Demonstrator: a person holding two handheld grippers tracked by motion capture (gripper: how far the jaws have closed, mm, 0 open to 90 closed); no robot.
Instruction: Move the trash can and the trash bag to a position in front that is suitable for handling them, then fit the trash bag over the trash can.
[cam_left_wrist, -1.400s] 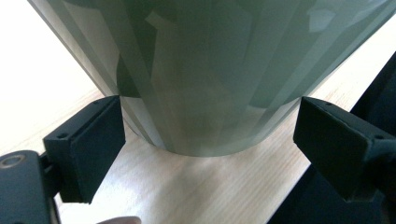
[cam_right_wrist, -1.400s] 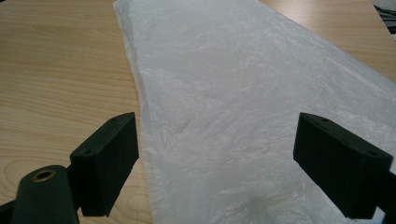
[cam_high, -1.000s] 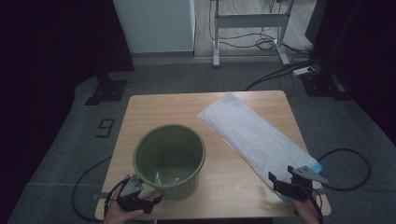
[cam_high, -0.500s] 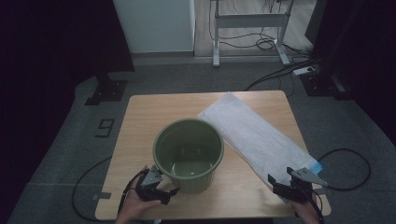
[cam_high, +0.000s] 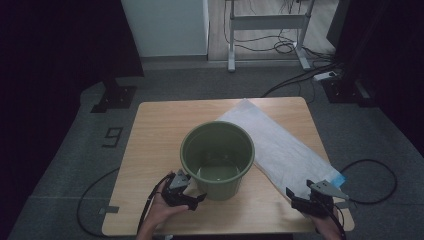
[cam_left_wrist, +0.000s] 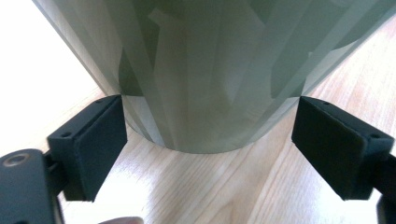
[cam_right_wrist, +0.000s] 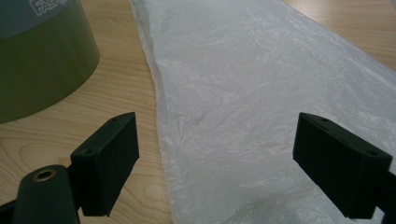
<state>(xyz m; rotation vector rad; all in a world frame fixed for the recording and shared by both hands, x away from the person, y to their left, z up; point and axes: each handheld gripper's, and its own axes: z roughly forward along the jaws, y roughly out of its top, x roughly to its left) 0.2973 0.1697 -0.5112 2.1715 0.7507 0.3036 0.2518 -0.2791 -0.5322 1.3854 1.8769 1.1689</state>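
While the left gripper (cam_high: 192, 197), jaws spread, flanks the base of the green bucket (cam_high: 218, 159) near the table's (cam_high: 155, 130) middle, the right gripper (cam_high: 300, 200) hovers spread over the plastic bag (cam_high: 285, 150); a careless nudge may tip the bucket.

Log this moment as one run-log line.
left gripper: open, jaws flanking round green plastic bucket base | right gripper: open, over flat white plastic bag | bucket upright on wooden table
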